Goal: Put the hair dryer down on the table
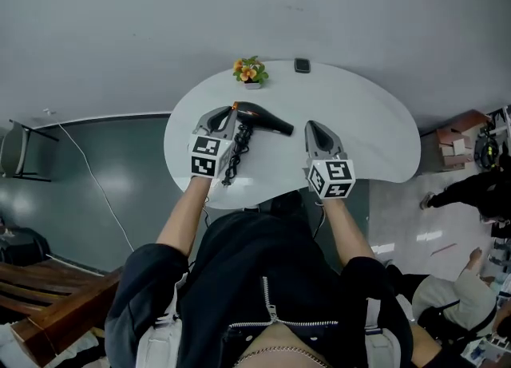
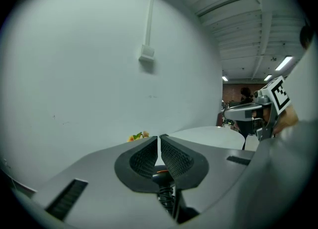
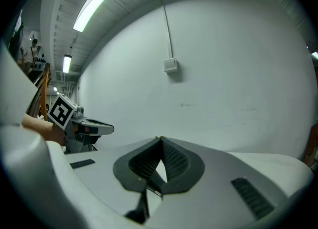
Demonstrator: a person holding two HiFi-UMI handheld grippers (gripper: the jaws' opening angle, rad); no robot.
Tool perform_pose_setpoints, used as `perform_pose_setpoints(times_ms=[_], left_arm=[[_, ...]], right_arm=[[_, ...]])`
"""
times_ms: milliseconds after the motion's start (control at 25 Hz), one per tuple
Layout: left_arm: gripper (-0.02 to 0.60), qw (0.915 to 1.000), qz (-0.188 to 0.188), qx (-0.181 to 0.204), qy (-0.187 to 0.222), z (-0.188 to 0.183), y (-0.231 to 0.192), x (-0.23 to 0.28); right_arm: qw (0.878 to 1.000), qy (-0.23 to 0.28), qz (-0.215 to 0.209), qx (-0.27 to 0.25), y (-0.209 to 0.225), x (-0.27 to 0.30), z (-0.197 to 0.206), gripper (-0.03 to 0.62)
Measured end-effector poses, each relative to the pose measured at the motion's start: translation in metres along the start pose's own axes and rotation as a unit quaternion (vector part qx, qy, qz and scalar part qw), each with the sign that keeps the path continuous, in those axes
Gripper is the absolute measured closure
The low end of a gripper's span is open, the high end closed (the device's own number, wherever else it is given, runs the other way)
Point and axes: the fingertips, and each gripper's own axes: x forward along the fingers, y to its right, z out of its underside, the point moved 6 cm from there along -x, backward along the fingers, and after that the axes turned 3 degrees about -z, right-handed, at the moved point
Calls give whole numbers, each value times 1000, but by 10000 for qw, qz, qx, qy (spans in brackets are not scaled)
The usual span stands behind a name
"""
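The left hand-held gripper is pinching with its jaws drawn almost together, only a sliver showing between the pads. The dryer is hanging from that grip. In the left gripper view its dark handle end, with an orange fleck, is sitting right under the pads, and the ribbed start of the cord is dropping away below. Which thin part the pads are actually biting on I cannot make out. In the head view the dryer's body is pointing off to the right from this gripper's tips, and the cord is dangling in a twisted loop toward the near edge of the bench.

The right hand-held gripper is idling with its jaws together at the tips and nothing between them. It is hovering over the bench near the dryer's nozzle but apart from it.

By my reading, the dryer is being carried above the bench rather than resting on it, so the set-down is not yet done. What is left is lowering it onto the bare white top, letting the jaws part and drawing the gripper clear. The flowers and the phone are sitting at the far edge, well apart from the dryer, so they are not crowding the landing spot.
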Motion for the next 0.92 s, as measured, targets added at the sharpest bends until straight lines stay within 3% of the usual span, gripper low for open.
perform_pose_setpoints(times_ms=[240, 920], left_arm=[[546, 9999, -17, 29, 139, -12, -1, -9], [546, 10000, 0, -61, 24, -3, 1, -4]], right_arm=[[10000, 80, -1, -30, 1, 2, -4, 589], [10000, 52, -1, 43, 6, 5, 0, 591]])
